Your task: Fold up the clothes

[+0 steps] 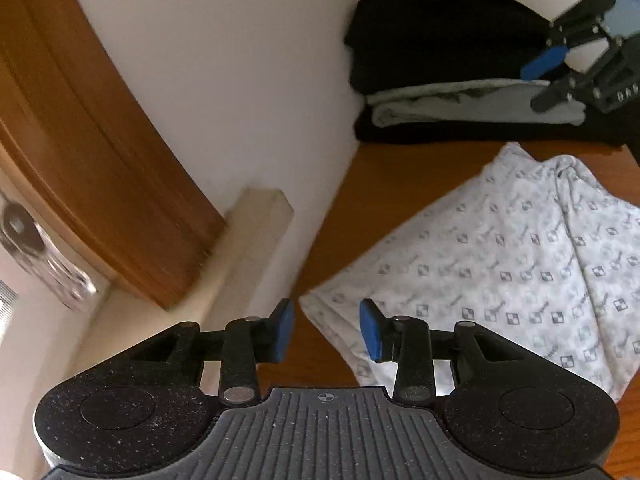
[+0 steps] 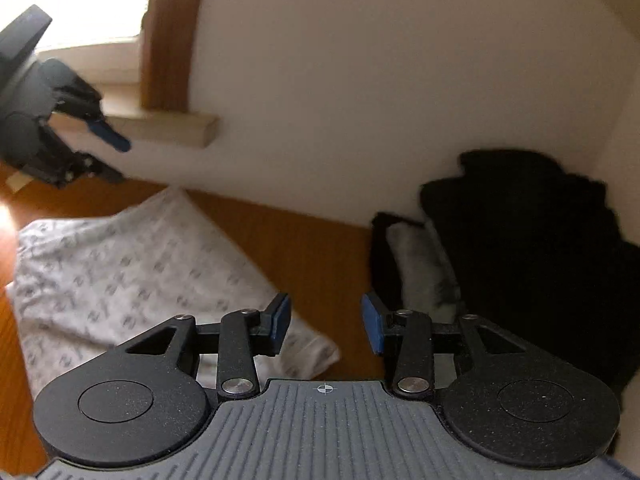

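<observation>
A white garment with a grey square pattern point(image 1: 500, 256) lies folded flat on the wooden table point(image 1: 400, 184); it also shows in the right wrist view point(image 2: 132, 268). My left gripper point(image 1: 327, 330) is open and empty, held above the garment's near left corner. My right gripper point(image 2: 326, 324) is open and empty, above the table between the garment's corner and the stack. Each gripper shows in the other's view, the right point(image 1: 560, 76) and the left point(image 2: 108, 156), both open.
A stack of folded clothes, black point(image 1: 436, 36) over grey point(image 1: 472, 104) over black, sits at the table's back against the white wall point(image 1: 240, 80); it also shows in the right wrist view point(image 2: 520, 256). A wooden window frame point(image 1: 80, 152) and a sill point(image 2: 160, 124) lie left.
</observation>
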Action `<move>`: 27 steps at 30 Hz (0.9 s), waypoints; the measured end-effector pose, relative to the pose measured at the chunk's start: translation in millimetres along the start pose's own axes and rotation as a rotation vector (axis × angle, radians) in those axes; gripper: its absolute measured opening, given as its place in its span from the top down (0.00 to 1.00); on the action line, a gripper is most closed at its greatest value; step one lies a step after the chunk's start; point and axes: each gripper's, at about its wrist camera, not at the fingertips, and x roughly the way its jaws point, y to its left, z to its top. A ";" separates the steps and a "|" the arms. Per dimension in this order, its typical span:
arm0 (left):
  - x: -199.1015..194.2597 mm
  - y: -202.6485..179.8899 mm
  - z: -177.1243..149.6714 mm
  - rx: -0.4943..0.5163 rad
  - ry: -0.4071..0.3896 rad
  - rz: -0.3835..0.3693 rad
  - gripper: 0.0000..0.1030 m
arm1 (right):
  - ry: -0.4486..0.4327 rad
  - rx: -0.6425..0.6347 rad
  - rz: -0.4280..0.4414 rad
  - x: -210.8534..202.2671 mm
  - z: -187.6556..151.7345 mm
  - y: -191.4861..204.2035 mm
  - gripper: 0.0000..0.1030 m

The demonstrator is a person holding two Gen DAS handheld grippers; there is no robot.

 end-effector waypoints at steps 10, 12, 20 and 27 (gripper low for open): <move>4.6 -15.4 -22.8 -0.077 -0.047 -0.074 0.60 | 0.001 0.055 0.123 6.5 -30.0 35.4 0.59; 4.8 -13.7 -33.5 -0.122 -0.042 -0.082 0.60 | 0.000 0.065 0.138 7.8 -37.3 44.1 0.57; -16.0 -5.5 -86.4 -0.325 -0.086 -0.156 0.59 | -0.039 0.088 0.131 17.0 -77.5 67.4 0.53; -37.1 -4.0 -123.7 -0.475 -0.148 -0.207 0.87 | -0.123 0.169 0.166 19.8 -95.6 59.7 0.51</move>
